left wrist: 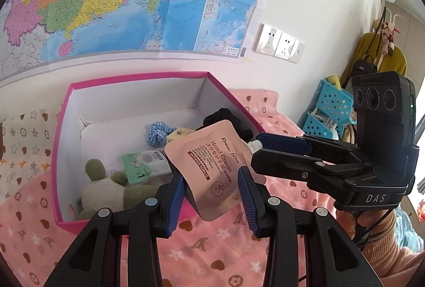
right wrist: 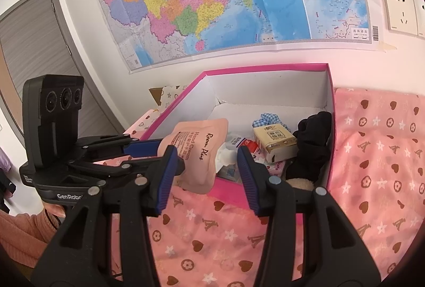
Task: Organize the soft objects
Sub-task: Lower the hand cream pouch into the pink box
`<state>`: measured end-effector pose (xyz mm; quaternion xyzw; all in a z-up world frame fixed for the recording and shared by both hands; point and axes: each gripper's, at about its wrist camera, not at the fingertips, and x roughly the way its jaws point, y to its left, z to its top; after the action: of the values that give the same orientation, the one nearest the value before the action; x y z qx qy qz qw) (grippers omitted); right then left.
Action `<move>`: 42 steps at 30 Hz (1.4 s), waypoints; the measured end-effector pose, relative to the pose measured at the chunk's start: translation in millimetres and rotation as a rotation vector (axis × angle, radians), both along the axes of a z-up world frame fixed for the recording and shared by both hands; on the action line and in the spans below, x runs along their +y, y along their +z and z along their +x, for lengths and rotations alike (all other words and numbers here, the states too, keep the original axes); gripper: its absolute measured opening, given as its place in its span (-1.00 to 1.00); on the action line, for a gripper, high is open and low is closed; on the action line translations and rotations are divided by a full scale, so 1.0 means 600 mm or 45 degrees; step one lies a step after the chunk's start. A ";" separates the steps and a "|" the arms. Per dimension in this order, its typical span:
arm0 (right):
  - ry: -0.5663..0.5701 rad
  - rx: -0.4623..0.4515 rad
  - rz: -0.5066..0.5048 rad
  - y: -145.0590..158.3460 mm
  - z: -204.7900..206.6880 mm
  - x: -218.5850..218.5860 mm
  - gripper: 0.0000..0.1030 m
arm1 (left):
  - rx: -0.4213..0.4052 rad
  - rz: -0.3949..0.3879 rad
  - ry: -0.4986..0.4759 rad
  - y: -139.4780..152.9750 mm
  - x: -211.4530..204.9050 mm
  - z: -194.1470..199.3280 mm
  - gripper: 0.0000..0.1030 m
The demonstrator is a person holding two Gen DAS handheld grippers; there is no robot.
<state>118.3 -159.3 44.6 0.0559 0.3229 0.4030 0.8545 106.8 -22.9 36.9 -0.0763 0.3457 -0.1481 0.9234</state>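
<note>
Over the pink box (left wrist: 138,77) rim, we held the hand-cream pouch (left wrist: 209,154) clamped in the left gripper (left wrist: 210,176), the right gripper (left wrist: 256,149) at its spout with grip unclear, other items already boxed.

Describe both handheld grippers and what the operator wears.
Both are black plastic scissor-linkage units with ribbed blue pads and silver pivot pins. The right gripper reads "DAS"; the left gripper reads "GenRobo". Each carries a triple-lens camera block and a thin black cable. Sleeves are pink ribbed knit.
</note>
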 end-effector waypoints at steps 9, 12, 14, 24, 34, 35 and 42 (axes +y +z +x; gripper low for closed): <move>0.001 -0.004 0.003 0.000 0.001 0.000 -0.03 | 0.000 0.001 0.001 0.000 0.000 0.005 -0.24; 0.001 -0.003 0.003 0.000 0.001 0.001 -0.03 | 0.002 0.003 0.002 -0.001 0.000 0.006 -0.24; -0.001 -0.003 0.004 -0.001 0.000 0.001 -0.03 | 0.004 0.005 0.004 -0.002 0.001 0.007 -0.24; 0.002 -0.002 0.003 -0.002 0.006 0.003 -0.03 | 0.008 0.002 0.010 -0.003 0.005 0.012 -0.24; 0.004 -0.001 0.003 -0.001 0.018 0.009 -0.03 | 0.007 0.010 0.018 -0.002 0.009 0.019 -0.24; 0.004 0.000 0.004 -0.001 0.019 0.009 -0.03 | 0.007 0.011 0.017 -0.002 0.009 0.020 -0.24; 0.005 0.003 0.002 -0.002 0.024 0.011 -0.03 | 0.013 0.015 0.018 -0.002 0.012 0.025 -0.24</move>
<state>133.0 -152.8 43.3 0.0561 0.3237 0.4050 0.8533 121.6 -16.0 35.4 -0.0741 0.3508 -0.1392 0.9231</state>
